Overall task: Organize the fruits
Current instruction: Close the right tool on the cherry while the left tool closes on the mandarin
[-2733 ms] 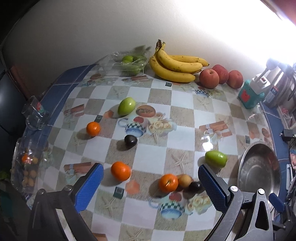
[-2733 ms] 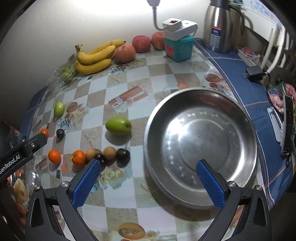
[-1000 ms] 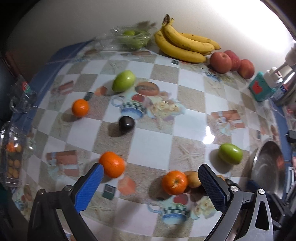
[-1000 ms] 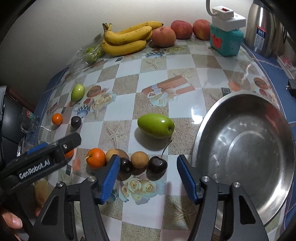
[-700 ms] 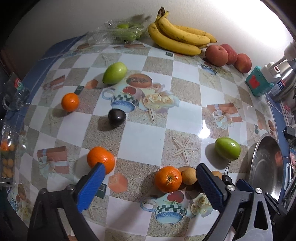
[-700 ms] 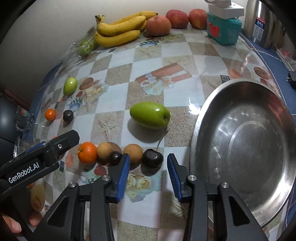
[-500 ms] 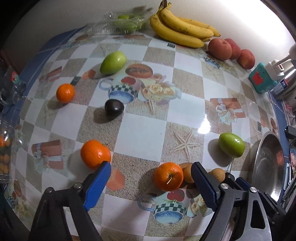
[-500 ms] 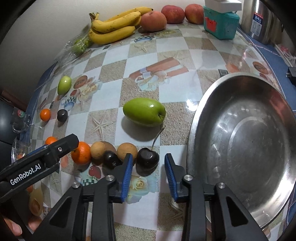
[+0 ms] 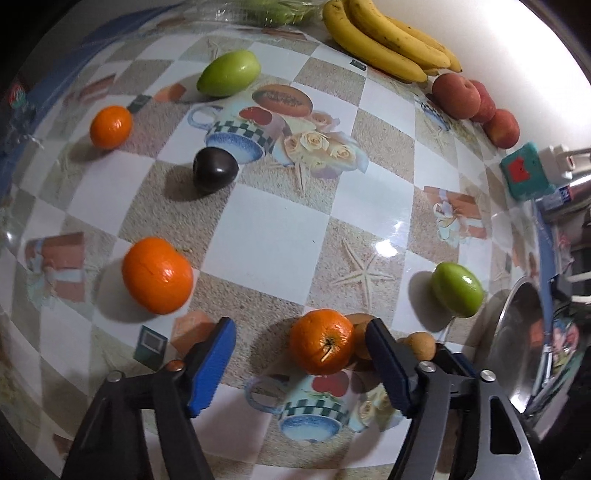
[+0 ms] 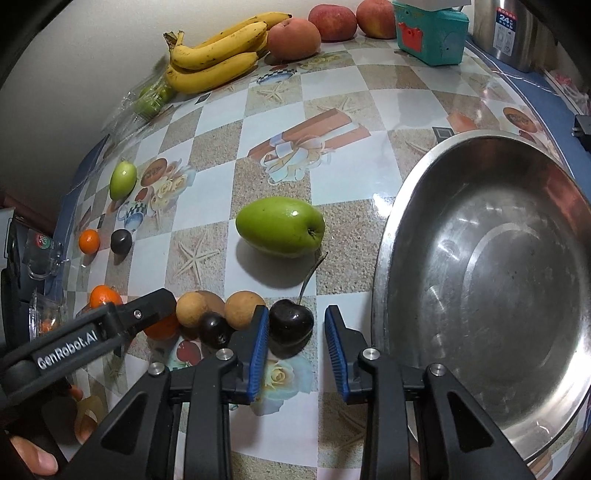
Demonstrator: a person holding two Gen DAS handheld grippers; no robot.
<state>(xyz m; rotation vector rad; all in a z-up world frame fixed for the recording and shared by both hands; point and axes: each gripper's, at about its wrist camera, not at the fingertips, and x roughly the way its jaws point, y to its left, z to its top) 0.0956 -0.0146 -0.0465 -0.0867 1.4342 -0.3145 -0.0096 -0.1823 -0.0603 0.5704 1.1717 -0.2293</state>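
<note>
My right gripper [image 10: 295, 325] is open, its blue pads either side of a dark cherry [image 10: 291, 320] with a long stem, the left pad touching or nearly touching it. Left of the cherry lie two tan longans [image 10: 242, 308], a second dark cherry [image 10: 213, 328] and an orange [image 10: 160, 326]. A green fruit [image 10: 280, 226] lies just beyond. The steel bowl [image 10: 491, 258] sits to the right. My left gripper [image 9: 301, 343] is open around that orange [image 9: 321, 345]. Another orange [image 9: 157, 275] lies to its left.
A dark plum [image 9: 215, 170], a small orange [image 9: 110, 126] and a second green fruit [image 9: 228, 72] lie farther left. Bananas [image 10: 218, 48], peaches [image 10: 293, 37], a teal box [image 10: 430, 35] and a steel flask [image 10: 517, 29] line the back wall.
Both grippers moved down and forward toward the fruit cluster. The right jaws narrowed around the stemmed cherry. The left jaws narrowed around the orange.
</note>
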